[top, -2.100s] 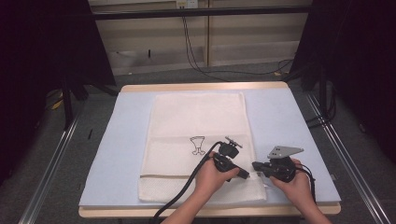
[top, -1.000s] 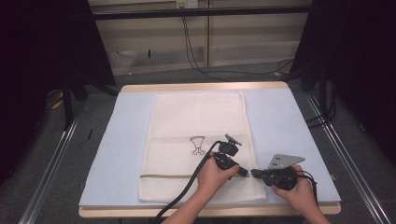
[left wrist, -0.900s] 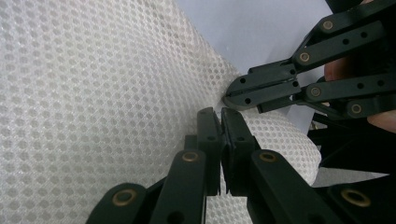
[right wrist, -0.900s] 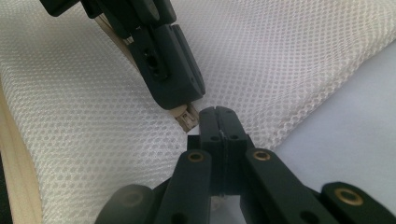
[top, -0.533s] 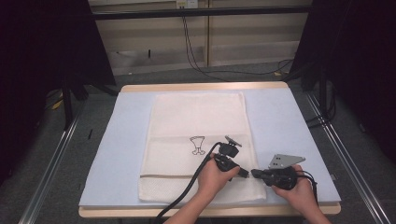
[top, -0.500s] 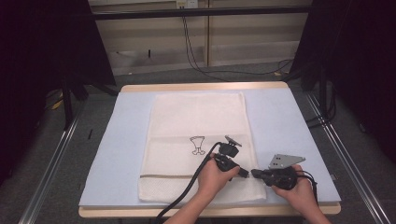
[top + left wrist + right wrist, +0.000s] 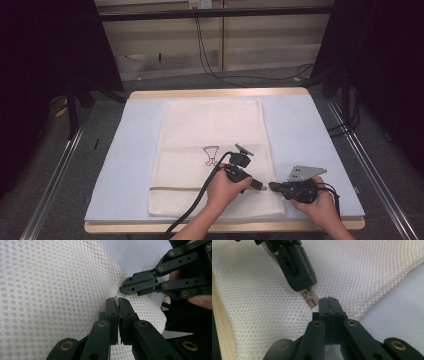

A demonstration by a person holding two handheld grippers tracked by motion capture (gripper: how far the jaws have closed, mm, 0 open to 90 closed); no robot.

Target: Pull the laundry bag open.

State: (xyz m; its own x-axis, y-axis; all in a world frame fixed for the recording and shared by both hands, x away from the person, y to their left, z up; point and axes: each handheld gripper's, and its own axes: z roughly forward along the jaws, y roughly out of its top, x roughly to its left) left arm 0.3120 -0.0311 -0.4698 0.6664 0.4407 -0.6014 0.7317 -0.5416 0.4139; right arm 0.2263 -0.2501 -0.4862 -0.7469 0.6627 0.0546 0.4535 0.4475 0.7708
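A white mesh bag [image 7: 210, 135] lies flat on the pale blue mat [image 7: 310, 130], with a zipper line running across near its front end. At the bag's right edge, my left gripper [image 7: 260, 186] and right gripper [image 7: 271, 186] meet tip to tip. In the left gripper view, my left gripper [image 7: 116, 300] is shut, a small beige bit of the zipper at its tips. In the right gripper view, that zipper end [image 7: 310, 297] pokes out under the left gripper [image 7: 308, 286]. My right gripper [image 7: 328, 300] is shut on the mesh edge [image 7: 362, 270].
A black goblet-like drawing [image 7: 211, 154] is printed mid-bag. The mat sits on a wooden table [image 7: 220, 93] with metal rails on both sides. A black cable [image 7: 197, 205] trails from the left gripper toward the front edge. Bare mat lies left and right of the bag.
Since the earliest frame the right gripper has sunk slightly toward the front edge. Over the last second nothing has visibly moved.
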